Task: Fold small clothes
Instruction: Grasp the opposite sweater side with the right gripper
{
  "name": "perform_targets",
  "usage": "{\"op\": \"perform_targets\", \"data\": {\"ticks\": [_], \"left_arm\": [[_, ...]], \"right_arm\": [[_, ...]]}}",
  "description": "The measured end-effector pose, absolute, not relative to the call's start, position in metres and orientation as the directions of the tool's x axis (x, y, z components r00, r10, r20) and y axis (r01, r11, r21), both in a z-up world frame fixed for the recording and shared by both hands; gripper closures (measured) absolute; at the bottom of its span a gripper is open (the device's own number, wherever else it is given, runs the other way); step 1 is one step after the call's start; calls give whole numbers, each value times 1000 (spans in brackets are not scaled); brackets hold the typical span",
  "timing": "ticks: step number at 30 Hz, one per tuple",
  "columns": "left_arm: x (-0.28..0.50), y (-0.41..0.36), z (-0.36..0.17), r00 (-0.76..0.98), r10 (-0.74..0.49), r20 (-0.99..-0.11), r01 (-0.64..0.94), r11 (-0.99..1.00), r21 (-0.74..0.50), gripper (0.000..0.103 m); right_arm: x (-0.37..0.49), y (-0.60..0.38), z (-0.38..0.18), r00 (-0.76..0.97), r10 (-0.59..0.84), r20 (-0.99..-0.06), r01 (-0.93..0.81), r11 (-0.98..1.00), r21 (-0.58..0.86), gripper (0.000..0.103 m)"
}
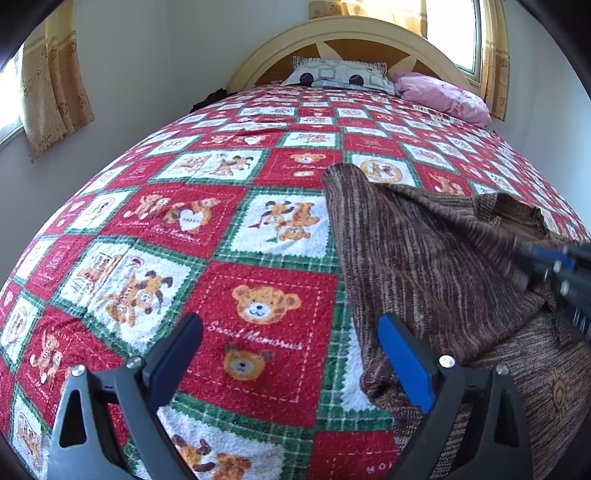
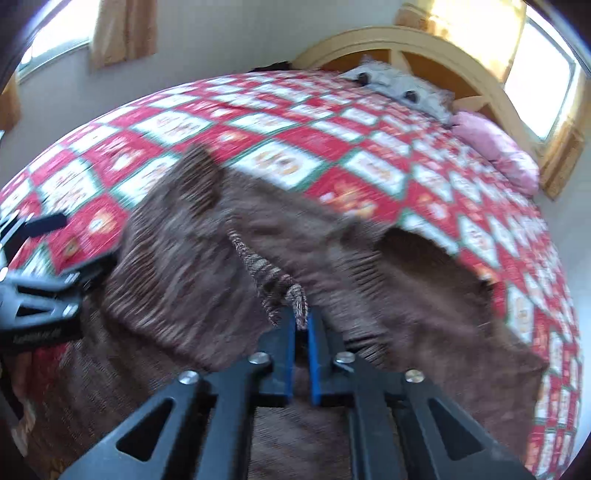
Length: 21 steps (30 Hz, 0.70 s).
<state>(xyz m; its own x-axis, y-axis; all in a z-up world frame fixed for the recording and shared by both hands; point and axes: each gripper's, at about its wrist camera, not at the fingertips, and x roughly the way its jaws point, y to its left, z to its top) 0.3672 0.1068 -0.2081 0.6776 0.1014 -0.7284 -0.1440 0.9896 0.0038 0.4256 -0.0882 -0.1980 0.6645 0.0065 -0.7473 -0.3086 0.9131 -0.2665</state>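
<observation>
A brown striped knit garment [image 1: 424,251] lies on the bed's right side, part of it lifted off the quilt. In the right wrist view my right gripper [image 2: 301,319] is shut on a bunched fold of the brown garment [image 2: 184,251], which drapes away from the pads. In the left wrist view the right gripper [image 1: 554,266] is a blur at the right edge. My left gripper [image 1: 290,326] is open and holds nothing. It hovers over a red teddy-bear patch, its blue right finger [image 1: 404,362] in front of the garment's left edge. The left gripper [image 2: 70,245] also shows at the left of the right wrist view.
A red, white and green teddy-bear quilt [image 1: 207,221] covers the bed. A grey patterned pillow [image 1: 340,75] and a pink pillow [image 1: 443,96] lie against the cream arched headboard [image 1: 343,31]. Curtained windows [image 1: 55,92] flank the bed. A dark item [image 1: 210,99] sits at the far left edge.
</observation>
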Motion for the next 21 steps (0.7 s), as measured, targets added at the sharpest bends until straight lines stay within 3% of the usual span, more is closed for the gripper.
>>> {"op": "perform_targets", "data": {"ticks": [5, 6, 7, 9, 12, 15, 19, 20, 21], "left_arm": [[367, 107, -208, 678, 101, -728, -145, 989, 2, 5], [367, 107, -208, 679, 100, -728, -145, 989, 1, 5], [367, 107, -208, 679, 100, -728, -145, 989, 0, 5], [366, 106, -208, 678, 95, -729, -145, 989, -7, 5], [367, 107, -209, 678, 90, -729, -144, 989, -12, 5], [366, 107, -209, 679, 86, -729, -145, 989, -18, 5], [367, 109, -210, 678, 77, -731, -148, 988, -33, 5], [367, 109, -210, 679, 77, -730, -148, 988, -34, 5], [367, 108, -210, 680, 76, -729, -148, 988, -35, 5]], "right_arm": [[469, -119, -179, 656, -88, -749, -179, 947, -268, 97], [476, -124, -181, 650, -131, -749, -148, 944, -294, 88], [482, -132, -184, 644, -182, -743, -103, 942, -320, 68], [481, -149, -184, 637, -143, -757, -84, 964, -253, 49], [467, -168, -185, 616, -57, -786, -85, 987, -138, 48], [448, -183, -190, 557, 131, -820, -105, 991, 87, 48], [431, -179, -205, 500, 216, -839, -125, 976, 177, 51], [429, -175, -207, 500, 212, -840, -128, 977, 170, 55], [428, -172, -207, 511, 193, -837, -130, 981, 146, 78]]}}
